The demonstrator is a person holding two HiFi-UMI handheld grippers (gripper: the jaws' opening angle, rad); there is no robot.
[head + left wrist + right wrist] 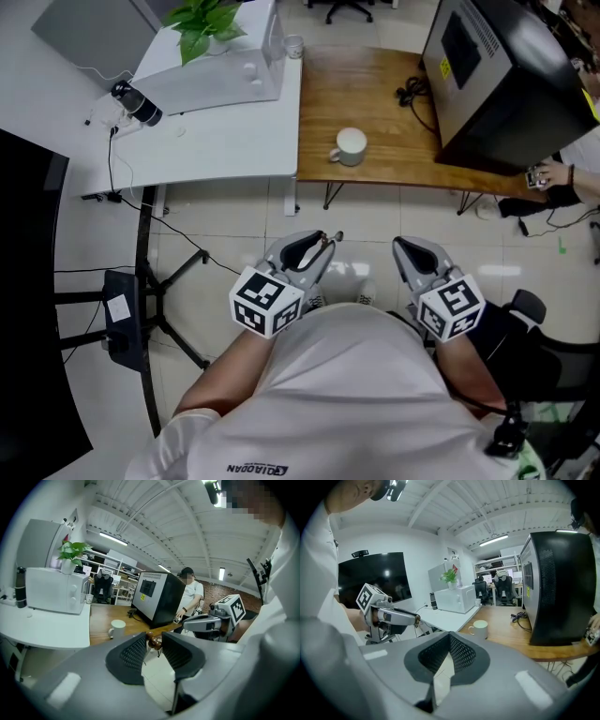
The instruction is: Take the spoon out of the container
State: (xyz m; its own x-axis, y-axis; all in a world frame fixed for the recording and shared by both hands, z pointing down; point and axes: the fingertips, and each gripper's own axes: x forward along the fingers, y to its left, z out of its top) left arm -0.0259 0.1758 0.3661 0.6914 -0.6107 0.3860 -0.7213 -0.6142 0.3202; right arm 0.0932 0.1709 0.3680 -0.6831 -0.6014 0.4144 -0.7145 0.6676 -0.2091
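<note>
A white mug stands on the wooden table; no spoon shows in it. My left gripper is held close to my body over the tiled floor, well short of the table. Between its jaw tips sits the small brown end of a spoon, and the pads close on it. In the right gripper view the left gripper shows a thin piece hanging from its tip. My right gripper hovers beside it with its tips together and nothing held.
A big black box fills the table's right end, with a cable beside it. A white desk with a microwave and plant adjoins on the left. A stand's legs spread on the floor. Another person's hand is at the right.
</note>
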